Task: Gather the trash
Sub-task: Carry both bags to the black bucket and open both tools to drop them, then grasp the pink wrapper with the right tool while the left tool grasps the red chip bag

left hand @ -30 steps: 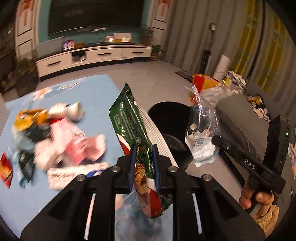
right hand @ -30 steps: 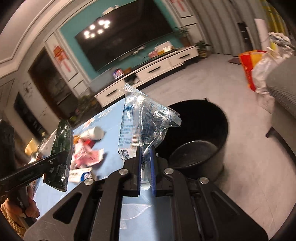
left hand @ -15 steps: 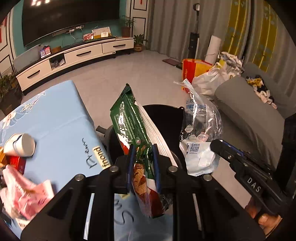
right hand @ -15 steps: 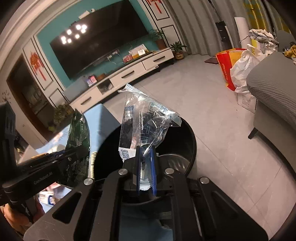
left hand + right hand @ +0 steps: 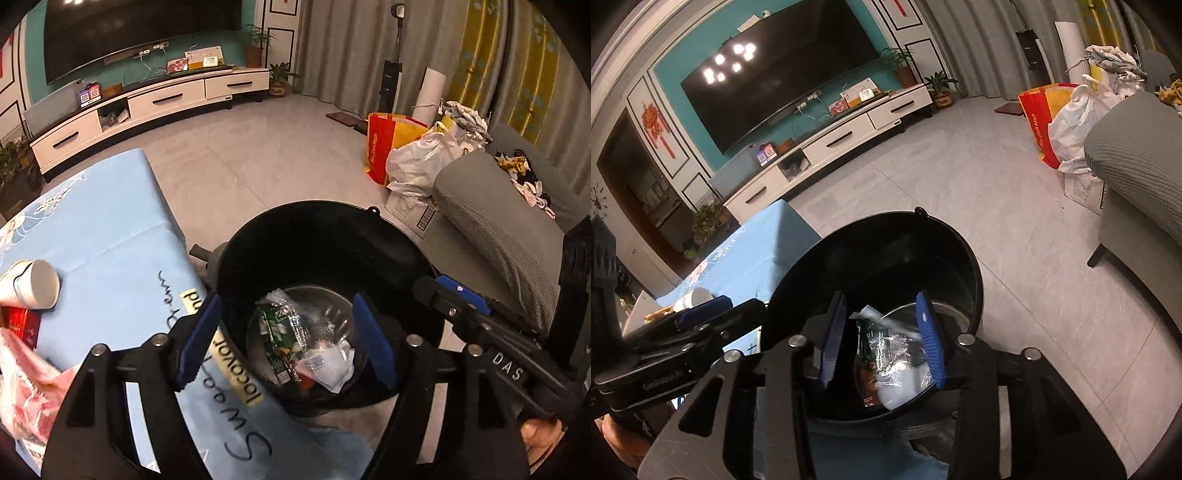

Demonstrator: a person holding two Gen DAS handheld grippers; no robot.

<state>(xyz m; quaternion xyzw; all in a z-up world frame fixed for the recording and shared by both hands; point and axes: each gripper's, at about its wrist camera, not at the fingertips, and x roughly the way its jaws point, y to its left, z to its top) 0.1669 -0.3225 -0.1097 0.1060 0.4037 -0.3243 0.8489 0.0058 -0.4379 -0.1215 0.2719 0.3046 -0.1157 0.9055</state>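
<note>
Both your claws are opening over the black bin [image 5: 328, 236] at lower centre, empty: left claw [image 5: 286, 339], right claw [image 5: 882, 336]. The green snack wrapper [image 5: 282, 332] and clear plastic wrapper [image 5: 332, 365] they held a second ago now lie inside. More trash waits on the tabletop [image 5: 110, 236].

Bin [image 5: 399, 236] on floor just right of table [image 5: 110, 236], two wrappers [image 5: 291, 339] side by side in bin bottom, cup [image 5: 35, 284] lying on table, sofa [image 5: 491, 218] right of bin

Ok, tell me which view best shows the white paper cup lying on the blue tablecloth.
Left wrist view: the white paper cup lies large on its side. In the right wrist view, the cup is small and partly hidden behind the other tool's finger.
</note>
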